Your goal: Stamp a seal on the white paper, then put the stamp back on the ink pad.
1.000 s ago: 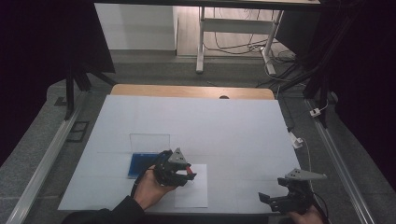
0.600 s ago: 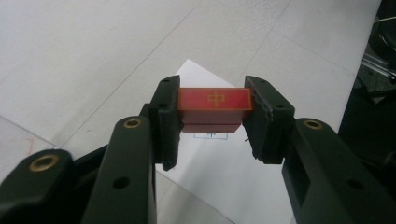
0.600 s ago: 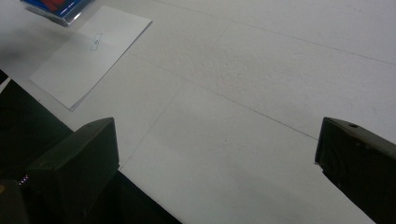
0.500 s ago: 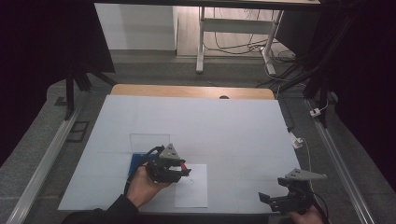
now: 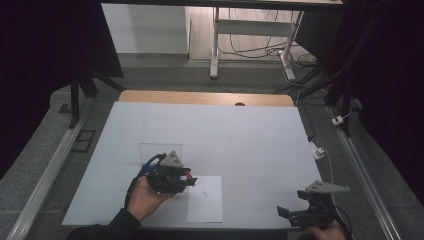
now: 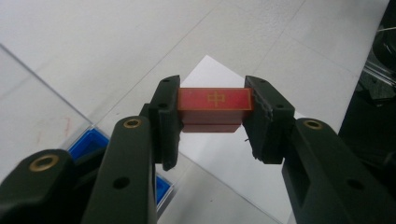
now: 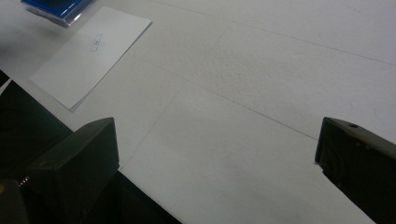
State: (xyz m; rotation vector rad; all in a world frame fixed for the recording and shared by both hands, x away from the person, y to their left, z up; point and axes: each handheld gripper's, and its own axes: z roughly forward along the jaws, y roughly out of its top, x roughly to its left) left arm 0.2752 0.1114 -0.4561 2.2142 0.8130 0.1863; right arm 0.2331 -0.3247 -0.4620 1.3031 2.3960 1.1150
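A person's left hand holds my left gripper (image 5: 188, 177) above the near left of the table, shut on a small red block (image 6: 215, 105) with a gold character on its face. In the high view the red block (image 5: 189, 175) shows at the jaw tips, over the left edge of a white paper sheet (image 5: 205, 200). The sheet bears a small printed mark. Just behind the gripper lies a blue box (image 5: 145, 167) with a clear lid (image 5: 160, 151) standing up. My right gripper (image 5: 288, 214) rests at the near right edge, open with nothing between its jaws (image 7: 217, 154).
A white cover (image 5: 225, 130) spreads over the table, with a wooden strip (image 5: 200, 97) at its far edge. Metal rails (image 5: 50, 170) run along both sides. A white cable plug (image 5: 317, 150) lies at the right edge. The blue box (image 7: 58, 7) and paper sheet (image 7: 88, 51) show far off in the right gripper view.
My left gripper has shifted a little left and up with the red block still held. The right gripper has stayed in place.
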